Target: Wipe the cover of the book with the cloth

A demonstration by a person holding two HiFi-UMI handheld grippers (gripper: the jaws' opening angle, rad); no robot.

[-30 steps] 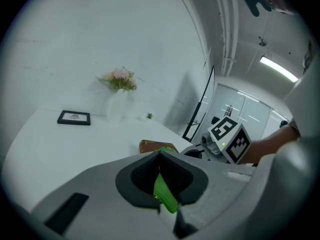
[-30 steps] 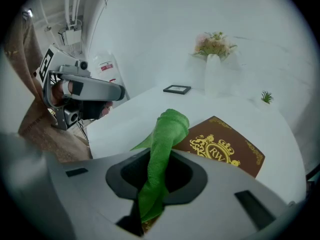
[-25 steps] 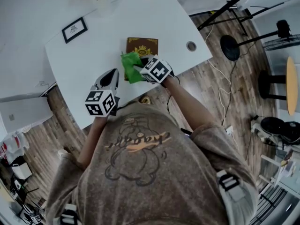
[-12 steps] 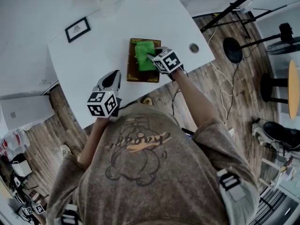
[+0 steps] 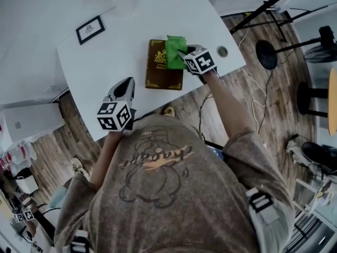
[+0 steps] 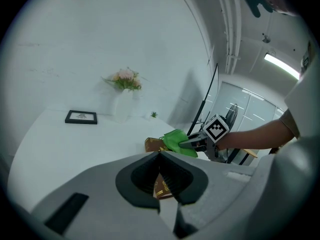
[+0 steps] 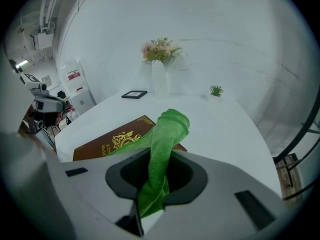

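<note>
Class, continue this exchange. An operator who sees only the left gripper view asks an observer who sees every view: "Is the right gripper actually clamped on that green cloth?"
Observer: Yes. In its own view the right gripper has its jaws shut on the cloth, which runs up between them.
Operator: How much of the book does it cover?
Observer: From the head view, only one far corner of the book. The gold crest is bare.
Operator: Where is my gripper?
Observer: The left gripper is over the table near the person's edge, apart from the book.
</note>
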